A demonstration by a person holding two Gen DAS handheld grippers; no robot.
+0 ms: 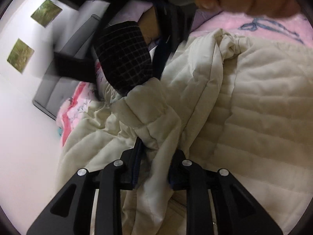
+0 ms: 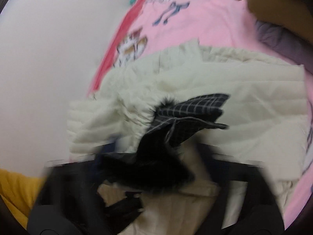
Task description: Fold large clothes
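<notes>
My left tool is pinching a bunched fold of the cream quilted coat, the fabric running down between its two black fingers. From there the coat spreads forward and to the right in flat quilted bands over the pink bedspread, which shows only as a strip beyond the coat's far edge. To the left the coat's edge drops off the bed toward the white floor, where there is open room. Ahead, the dark checked cuff sits at the end of the sleeve, with my right tool blurred just past it.

In the right wrist view the tool's fingers are smeared by motion; the checked cuff and black fur trim lie across them, but I cannot tell whether they grip. The coat fills the middle, pink bedspread beyond, white floor left.
</notes>
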